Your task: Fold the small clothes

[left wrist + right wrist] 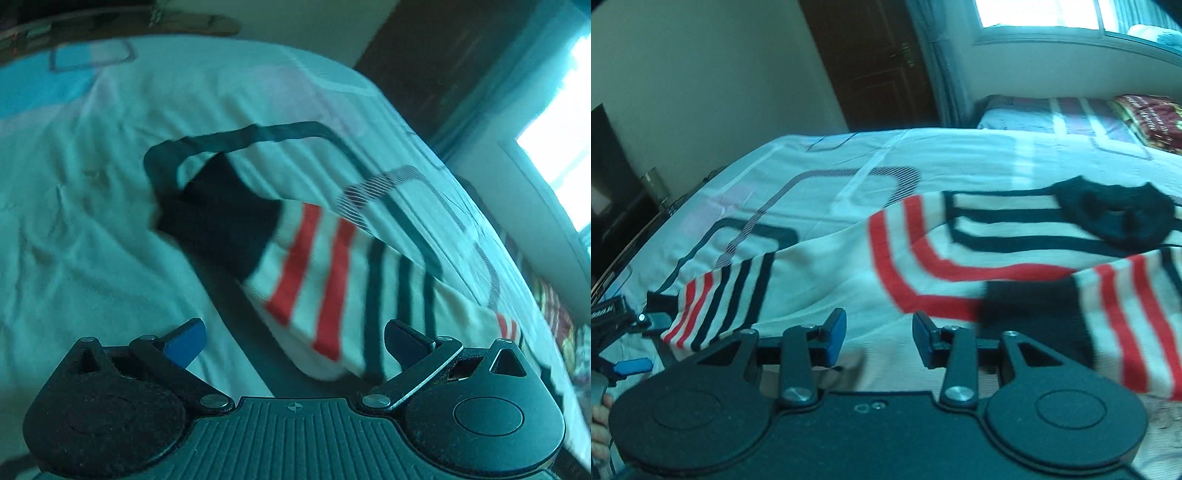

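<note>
My left gripper [293,341] has its blue pads spread as wide as they go, with nothing between them; under the gap lies the striped sweater [332,280], its dark cuff [218,221] pointing up and left across the bedsheet [92,221]. In that left wrist view the garment runs diagonally from the cuff at centre down toward the right pad, white with two red bands and then several dark ones. It is blurred, so I cannot tell whether the right pad [406,338] brushes the cloth or only sits over it. At the right edge of that view bright window light [561,140] comes in.

From my right wrist camera, at the far left edge, I see my left gripper [639,341] again, jaws apart, just beside a striped sleeve end [716,306] that lies on the sheet. A bit of my hand [600,421] shows in the lower left corner. Moving right, my right gripper [879,338] stands partly open, its pads clamping nothing, the pale middle of the sweater [960,251] lying beneath them. Further right the red bands bend in a corner shape, the dark stripes run toward the black collar [1115,214], and another sleeve with a black cuff [1030,306] lies folded over the body. Behind, a brown door [871,62], a window [1041,14] and a patterned pillow [1152,118] sit at the head of the bed
</note>
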Demonstrator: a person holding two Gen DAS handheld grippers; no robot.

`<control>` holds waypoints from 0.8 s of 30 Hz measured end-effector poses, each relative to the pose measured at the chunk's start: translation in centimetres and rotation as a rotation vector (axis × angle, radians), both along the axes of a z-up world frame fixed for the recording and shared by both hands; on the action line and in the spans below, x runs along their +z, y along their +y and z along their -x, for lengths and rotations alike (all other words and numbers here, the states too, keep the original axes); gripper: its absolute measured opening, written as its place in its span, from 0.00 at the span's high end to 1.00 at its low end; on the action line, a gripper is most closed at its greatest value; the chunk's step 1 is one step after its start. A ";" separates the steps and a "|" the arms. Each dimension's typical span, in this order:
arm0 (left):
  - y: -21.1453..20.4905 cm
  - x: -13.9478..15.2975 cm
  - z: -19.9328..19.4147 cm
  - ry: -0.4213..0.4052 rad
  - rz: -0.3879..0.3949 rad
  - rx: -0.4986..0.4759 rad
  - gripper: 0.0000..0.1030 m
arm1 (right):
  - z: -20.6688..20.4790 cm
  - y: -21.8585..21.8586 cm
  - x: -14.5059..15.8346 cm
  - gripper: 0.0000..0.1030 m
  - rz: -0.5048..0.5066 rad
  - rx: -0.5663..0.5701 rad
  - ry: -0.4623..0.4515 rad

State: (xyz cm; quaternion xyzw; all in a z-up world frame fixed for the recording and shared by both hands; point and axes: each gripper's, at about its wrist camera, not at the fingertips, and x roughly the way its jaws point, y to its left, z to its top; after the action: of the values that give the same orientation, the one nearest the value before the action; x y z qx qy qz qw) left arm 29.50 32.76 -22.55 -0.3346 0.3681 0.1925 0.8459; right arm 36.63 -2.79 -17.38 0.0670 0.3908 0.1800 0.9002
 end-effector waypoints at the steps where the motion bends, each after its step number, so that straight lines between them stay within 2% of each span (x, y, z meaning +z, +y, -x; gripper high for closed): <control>1: 0.5 -0.3 -0.1 -0.024 0.013 0.009 0.00 | -0.1 0.3 -0.1 0.62 0.003 0.001 0.002; 6: 1.7 -0.9 -1.3 -0.093 0.013 0.012 0.24 | -0.8 1.4 -0.5 0.62 0.027 -0.015 -0.002; 7: 2.0 -1.1 -1.7 -0.101 0.026 0.011 0.37 | -0.9 1.5 -0.5 0.62 0.033 -0.020 -0.004; 9: 2.6 -1.4 -2.1 -0.119 0.045 0.031 0.55 | -1.1 1.8 -0.6 0.61 0.045 -0.026 -0.007; 10: 3.0 -1.7 -2.4 -0.117 0.068 0.041 0.81 | -1.2 1.9 -0.7 0.61 0.049 -0.028 -0.007; 11: 3.4 -2.1 -2.5 -0.109 0.102 0.057 0.94 | -1.2 2.0 -0.8 0.61 0.051 -0.029 -0.006; 13: 3.8 -2.5 -2.4 -0.122 0.141 0.094 0.94 | -1.3 2.3 -1.2 0.60 0.058 -0.031 -0.001; 16: 2.4 -0.7 -2.9 -0.171 0.060 0.052 0.94 | -1.4 3.0 -2.3 0.60 0.120 -0.010 0.012; 20: -1.2 4.2 -4.8 -0.307 -0.011 -0.093 0.94 | -1.5 3.1 -2.6 0.58 0.141 0.004 0.010; 22: -3.8 6.7 -6.4 -0.371 -0.031 -0.188 0.94 | -1.4 1.8 -1.6 0.62 0.062 -0.031 0.013; 24: -7.5 8.7 -7.9 -0.421 -0.052 -0.293 0.94 | -0.8 -0.3 -0.1 0.60 0.012 -0.092 -0.021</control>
State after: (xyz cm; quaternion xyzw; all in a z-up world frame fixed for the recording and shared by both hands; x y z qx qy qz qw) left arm 37.44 25.30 -13.83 -0.2886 0.2234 0.0034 0.9310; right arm 37.46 -3.12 -17.46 0.0779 0.3787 0.1367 0.9121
